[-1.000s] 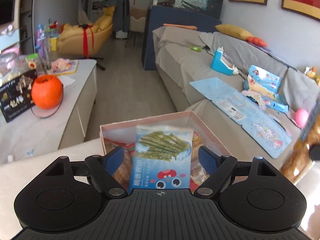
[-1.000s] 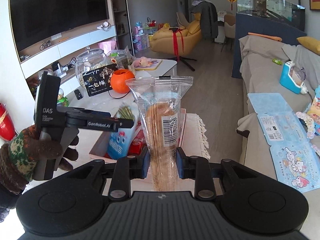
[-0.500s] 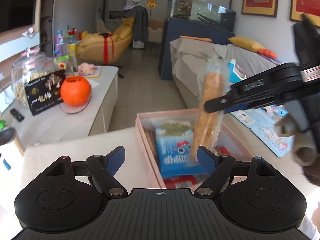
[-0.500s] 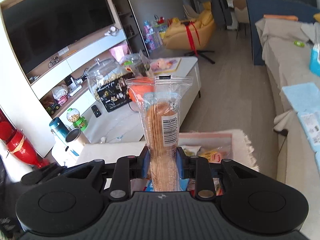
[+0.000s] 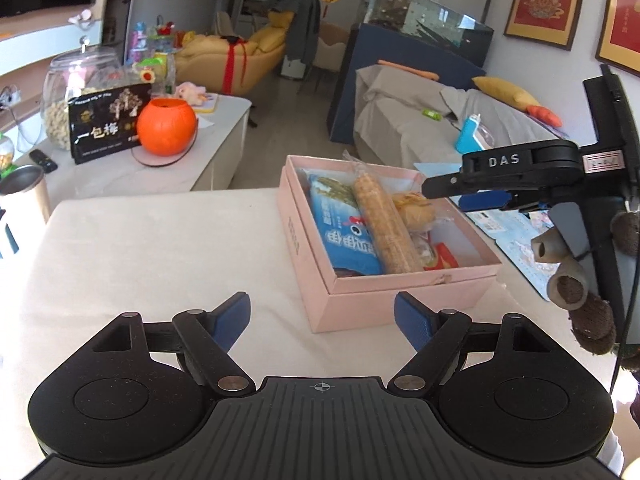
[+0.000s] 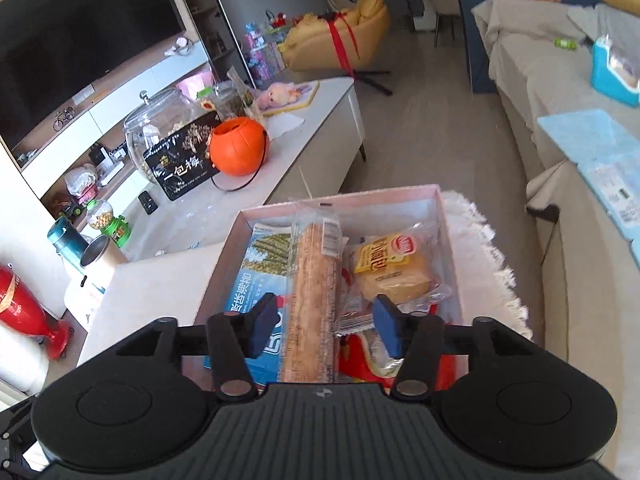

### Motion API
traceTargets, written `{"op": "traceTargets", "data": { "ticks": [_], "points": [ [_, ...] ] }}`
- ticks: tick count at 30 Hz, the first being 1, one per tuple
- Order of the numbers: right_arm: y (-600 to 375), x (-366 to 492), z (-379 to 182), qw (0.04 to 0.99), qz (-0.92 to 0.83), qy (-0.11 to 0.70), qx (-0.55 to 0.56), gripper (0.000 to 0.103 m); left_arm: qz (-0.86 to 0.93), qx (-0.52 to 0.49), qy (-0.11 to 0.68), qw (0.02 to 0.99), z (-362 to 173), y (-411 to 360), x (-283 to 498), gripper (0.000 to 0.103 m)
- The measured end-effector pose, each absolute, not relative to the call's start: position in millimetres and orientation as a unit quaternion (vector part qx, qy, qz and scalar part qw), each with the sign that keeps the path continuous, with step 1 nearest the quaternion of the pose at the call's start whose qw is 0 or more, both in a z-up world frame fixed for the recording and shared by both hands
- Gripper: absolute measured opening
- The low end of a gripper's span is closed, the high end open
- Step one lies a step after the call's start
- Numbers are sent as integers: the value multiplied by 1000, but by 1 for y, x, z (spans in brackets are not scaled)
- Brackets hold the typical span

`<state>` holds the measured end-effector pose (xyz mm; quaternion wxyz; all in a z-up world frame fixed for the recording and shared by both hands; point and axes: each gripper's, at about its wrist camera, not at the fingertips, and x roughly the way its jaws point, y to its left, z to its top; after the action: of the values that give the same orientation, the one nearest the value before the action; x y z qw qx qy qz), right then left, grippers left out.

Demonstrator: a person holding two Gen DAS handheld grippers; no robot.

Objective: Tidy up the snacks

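Lying lengthwise in the open pink cardboard box (image 6: 444,216), the long biscuit pack (image 6: 316,300) is a slim stack of brown, grainy rounds in clear crinkly film with a white barcode label near its far end. It rests partly on a flat, glossy blue snack bag (image 6: 256,280) printed with green stalks, and beside it sits a square yellow bun (image 6: 390,268) in transparent wrap, with red packets (image 6: 360,356) under the near ends. The box is rigid and straight-walled, with matte pink sides, and stands on a pale tabletop (image 5: 140,248) at its right-hand edge. The right gripper (image 6: 326,326) hangs over the near end of the box, tilted downward; its blue ribbed pads (image 6: 386,326) are parting, with the biscuit pack lying between them but clear of both. In the left wrist view a hand in a knitted brown glove (image 5: 588,280) holds that gripper's black frame, which reaches in from the right above the box. The left gripper (image 5: 322,316) stands wide apart and empty, angled down over bare tabletop just short of the box's near corner. Behind, on a white low cabinet (image 5: 224,140), sit a round orange plastic pumpkin pail (image 5: 167,127), a black printed packet (image 5: 104,122) and a bulbous glass jar (image 5: 80,76).
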<state>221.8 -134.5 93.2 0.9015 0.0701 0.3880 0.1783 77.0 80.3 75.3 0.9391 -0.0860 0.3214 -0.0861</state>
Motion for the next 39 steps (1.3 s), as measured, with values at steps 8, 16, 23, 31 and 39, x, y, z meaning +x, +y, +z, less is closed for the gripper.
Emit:
{"op": "traceTargets", "data": {
  "ticks": [8, 16, 23, 31, 39],
  "points": [
    [-151, 152, 112, 918, 176, 351, 50, 71, -40, -27, 276, 960, 63, 48, 36, 84],
    [-130, 74, 44, 918, 146, 369, -8, 79, 17, -1, 276, 961, 20, 36, -14, 84],
    [-125, 53, 3, 921, 125, 361, -71, 93, 27, 0, 322, 946, 1, 29, -3, 85],
    [-142, 54, -3, 925, 81, 371, -30, 103, 32, -10, 327, 944, 0, 28, 0, 87],
    [-141, 47, -8, 937, 89, 336, -42, 103, 40, -5, 330, 943, 0, 24, 4, 91]
  ]
}}
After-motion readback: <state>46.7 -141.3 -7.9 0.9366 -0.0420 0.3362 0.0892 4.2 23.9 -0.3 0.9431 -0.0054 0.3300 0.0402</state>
